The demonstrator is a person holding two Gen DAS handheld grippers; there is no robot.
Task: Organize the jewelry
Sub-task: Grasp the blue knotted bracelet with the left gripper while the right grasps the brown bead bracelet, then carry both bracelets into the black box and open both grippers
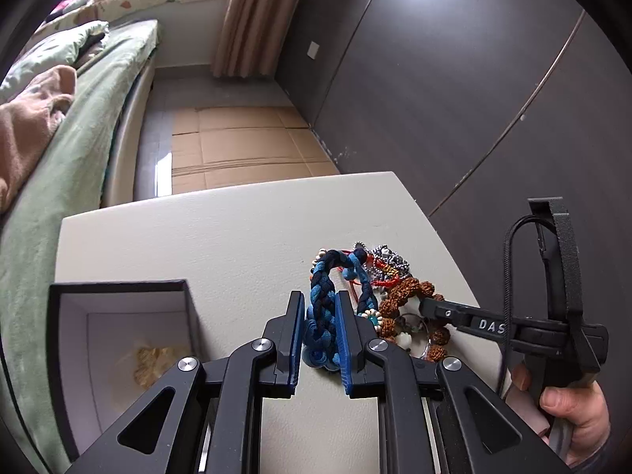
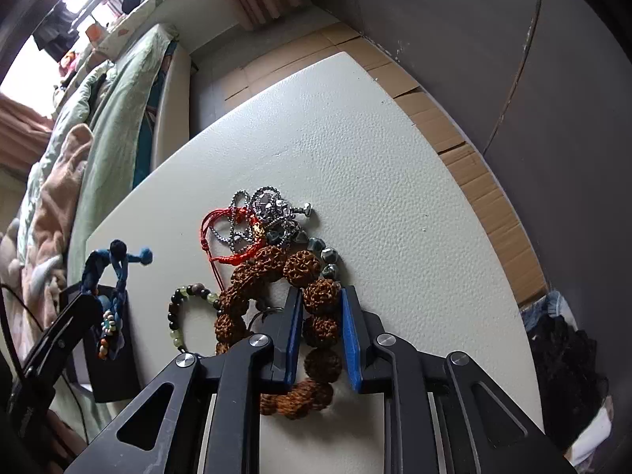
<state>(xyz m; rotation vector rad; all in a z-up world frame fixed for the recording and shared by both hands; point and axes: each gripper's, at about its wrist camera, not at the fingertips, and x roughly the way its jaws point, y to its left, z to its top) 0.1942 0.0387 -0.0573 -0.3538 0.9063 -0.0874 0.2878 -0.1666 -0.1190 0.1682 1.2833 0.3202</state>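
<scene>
Left wrist view: left gripper point(image 1: 320, 339) fingers are clenched on the blue braided bracelet point(image 1: 322, 308), pads pressing it from both sides. Its far loop arches up toward the jewelry pile point(image 1: 389, 276) on the white surface point(image 1: 197, 245). Open black box point(image 1: 118, 316) sits just left of the gripper, white lining, something pale yellow at the bottom, too blurred to identify. Right gripper point(image 1: 424, 308) comes in from the right edge, tips in among the brown seed beads; a hand point(image 1: 572, 414) holds its handle. Bed with green cover point(image 1: 79, 118) on the left, cardboard on the floor point(image 1: 245, 146) beyond the surface.

Right wrist view: right gripper point(image 2: 322, 335) fingers are grasping the brown seed-bead bracelet point(image 2: 300, 276); big beads sit between the blue pads, which touch them on both sides. The bracelet lies on the surface with the pile: silver ball chain point(image 2: 268, 213), red cord bracelet point(image 2: 233, 237), grey faceted beads point(image 2: 326, 256), and a green and dark bead bracelet point(image 2: 181, 308) just left. Left gripper point(image 2: 94, 312) is at the left edge with the blue braid, raised clear of the surface, in front of the black box point(image 2: 114, 375).
</scene>
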